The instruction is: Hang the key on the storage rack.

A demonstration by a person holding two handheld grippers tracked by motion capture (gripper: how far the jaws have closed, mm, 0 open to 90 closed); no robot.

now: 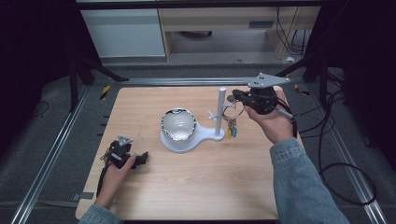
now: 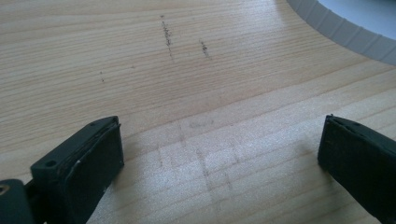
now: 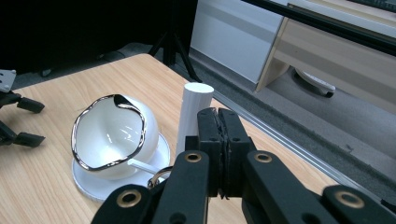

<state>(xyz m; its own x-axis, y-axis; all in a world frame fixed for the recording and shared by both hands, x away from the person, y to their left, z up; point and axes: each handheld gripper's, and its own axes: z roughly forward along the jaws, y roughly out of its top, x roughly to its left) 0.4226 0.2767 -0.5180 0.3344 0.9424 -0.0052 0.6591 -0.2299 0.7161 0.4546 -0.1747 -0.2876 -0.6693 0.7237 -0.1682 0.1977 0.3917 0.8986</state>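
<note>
Inspector: Keys (image 1: 230, 127) hang on a ring beside the white post (image 1: 221, 112); right gripper (image 1: 235, 99) pinches that ring, jaws closed.

Clerk: Handling?

Inspector: Light, stiff, slippery, likely swinging; grip the ring. Left gripper (image 1: 144, 157) rests wide open, empty.
</note>
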